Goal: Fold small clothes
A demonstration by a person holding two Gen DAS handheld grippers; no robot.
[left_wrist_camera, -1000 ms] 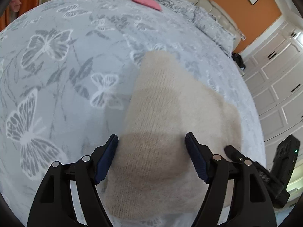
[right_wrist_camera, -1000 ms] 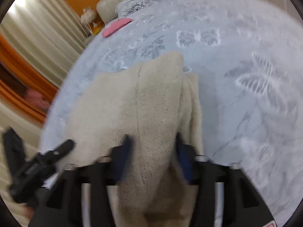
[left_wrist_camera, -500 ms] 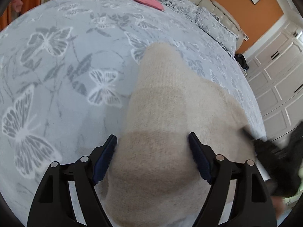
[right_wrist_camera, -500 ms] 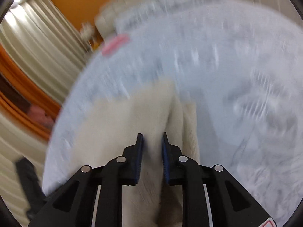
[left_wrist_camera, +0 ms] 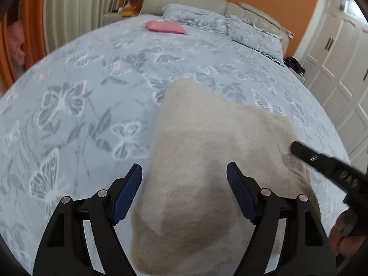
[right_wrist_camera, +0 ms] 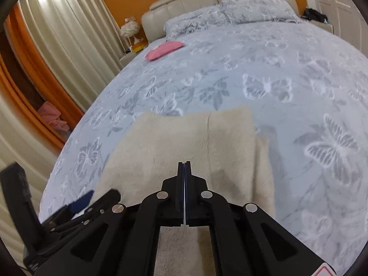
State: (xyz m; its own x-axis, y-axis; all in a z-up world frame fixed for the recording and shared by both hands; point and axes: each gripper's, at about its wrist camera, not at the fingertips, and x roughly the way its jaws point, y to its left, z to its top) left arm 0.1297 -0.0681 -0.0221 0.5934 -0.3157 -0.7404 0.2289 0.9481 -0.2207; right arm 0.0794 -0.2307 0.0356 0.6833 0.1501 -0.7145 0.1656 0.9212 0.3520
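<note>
Open bedspread (right_wrist_camera: 287, 53) all round; pink cloth (right_wrist_camera: 164, 49) well apart.

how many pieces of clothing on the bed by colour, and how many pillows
cream knit garment: 1
pink folded item: 1
grey butterfly-print pillows: 2
total: 4, all on the bedspread

The right claw is shut, though the fabric in it cannot be seen; the left claw is open over the garment.
</note>
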